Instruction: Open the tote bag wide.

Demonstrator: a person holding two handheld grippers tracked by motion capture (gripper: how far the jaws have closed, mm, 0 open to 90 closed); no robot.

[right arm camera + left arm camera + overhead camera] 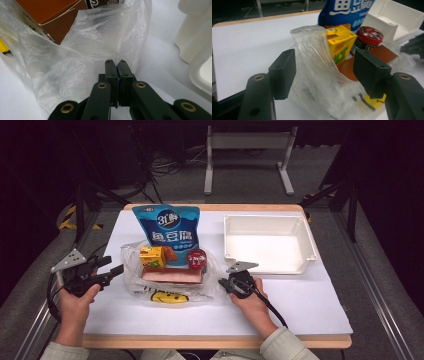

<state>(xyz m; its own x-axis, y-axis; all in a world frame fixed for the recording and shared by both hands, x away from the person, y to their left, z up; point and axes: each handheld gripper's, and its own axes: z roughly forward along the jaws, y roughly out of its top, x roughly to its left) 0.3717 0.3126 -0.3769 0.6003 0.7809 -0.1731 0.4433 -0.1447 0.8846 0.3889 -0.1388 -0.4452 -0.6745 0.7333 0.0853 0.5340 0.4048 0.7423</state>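
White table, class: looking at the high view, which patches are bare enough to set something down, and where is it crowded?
The white table is bare along its near edge and right of the right gripper, below the white tray, whose floor is bare too. It is crowded at the plastic bag, packed with boxes, a jar and the blue pouch.

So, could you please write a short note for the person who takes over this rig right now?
Left gripper: open, jaws apart on either side of the clear plastic bag, not pinching it.
Right gripper: shut, at the bag's right edge; whether it pinches the film cannot be told.
Bag lies mid-table with the yellow carton, red-lidded jar and brown box on it; blue pouch behind.
White bin: empty.
Done: nothing moved into it.
Left: probably re-grip the bag and empty it.
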